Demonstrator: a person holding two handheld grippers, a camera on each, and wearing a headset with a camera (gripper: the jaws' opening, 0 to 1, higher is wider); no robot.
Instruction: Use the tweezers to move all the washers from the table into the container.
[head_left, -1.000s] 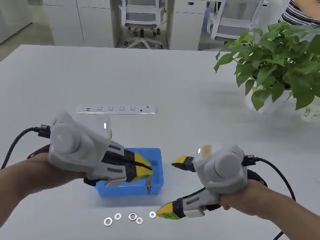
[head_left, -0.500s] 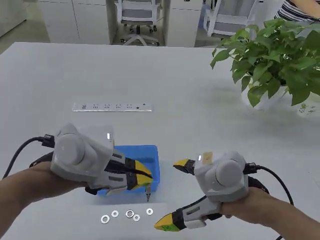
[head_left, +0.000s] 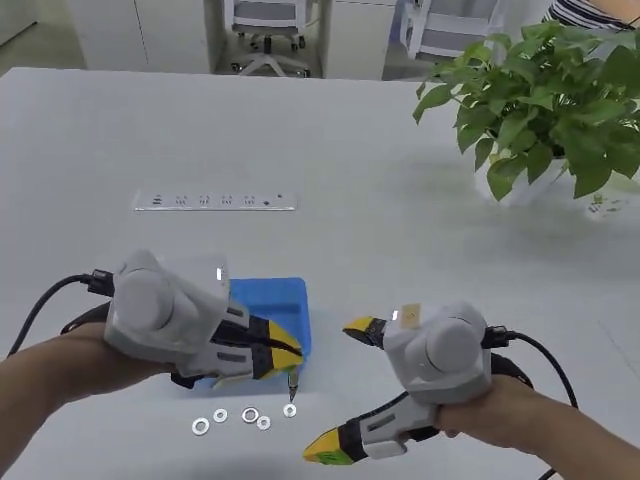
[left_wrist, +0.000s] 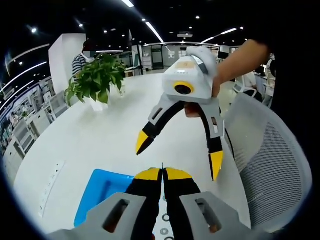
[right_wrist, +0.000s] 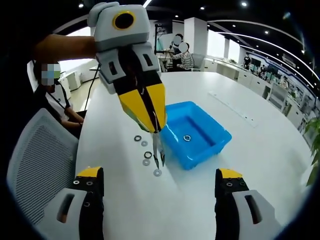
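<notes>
Five steel washers (head_left: 250, 415) lie beside the blue plastic container (head_left: 280, 300). Left gripper (head_left: 292, 347) clamps thin metal tweezers (right_wrist: 157, 150); right gripper (head_left: 330, 391) gapes.

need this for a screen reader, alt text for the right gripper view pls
The left gripper, shut on tweezers, points their tips down at a loose line of five washers on the table. Beside them sits a blue container holding one washer; the right gripper has its jaws wide open.
</notes>
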